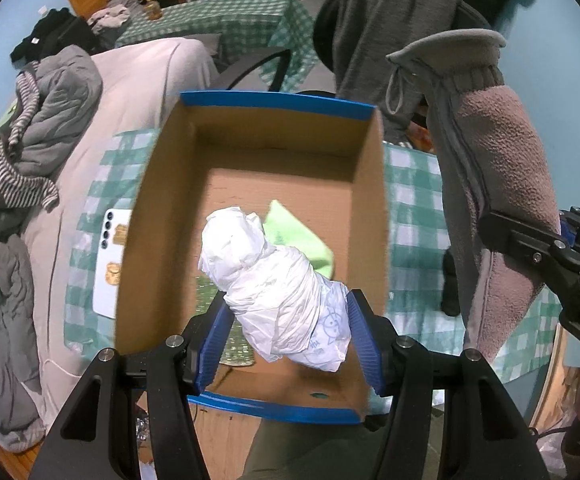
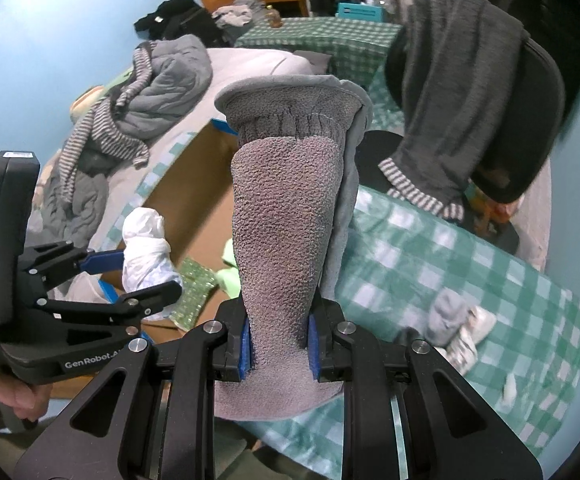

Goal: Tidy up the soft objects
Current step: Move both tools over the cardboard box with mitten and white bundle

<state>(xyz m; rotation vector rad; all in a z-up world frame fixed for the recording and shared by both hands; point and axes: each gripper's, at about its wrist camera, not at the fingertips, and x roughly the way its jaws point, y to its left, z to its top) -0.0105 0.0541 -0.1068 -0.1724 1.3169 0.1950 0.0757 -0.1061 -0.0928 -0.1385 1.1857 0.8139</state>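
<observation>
My left gripper point(image 1: 288, 334) is shut on a crumpled white plastic bag point(image 1: 274, 280) and holds it over the open cardboard box point(image 1: 158, 208) with blue rims. A light green cloth point(image 1: 301, 236) and a green patterned sponge cloth point(image 1: 218, 332) lie on the box floor. My right gripper point(image 2: 280, 344) is shut on a grey fleece glove point(image 2: 286, 216), held upright to the right of the box. The glove also shows in the left wrist view point(image 1: 501, 184), and the bag shows in the right wrist view point(image 2: 146, 248).
The box stands on a green checked tablecloth point(image 2: 449, 264). A white phone point(image 1: 110, 264) lies left of the box. A grey sock and a white sock point(image 2: 457, 324) lie on the cloth at right. A chair draped with a dark grey garment point(image 2: 461, 96) stands behind. Piled clothes point(image 1: 30, 128) cover the bed at left.
</observation>
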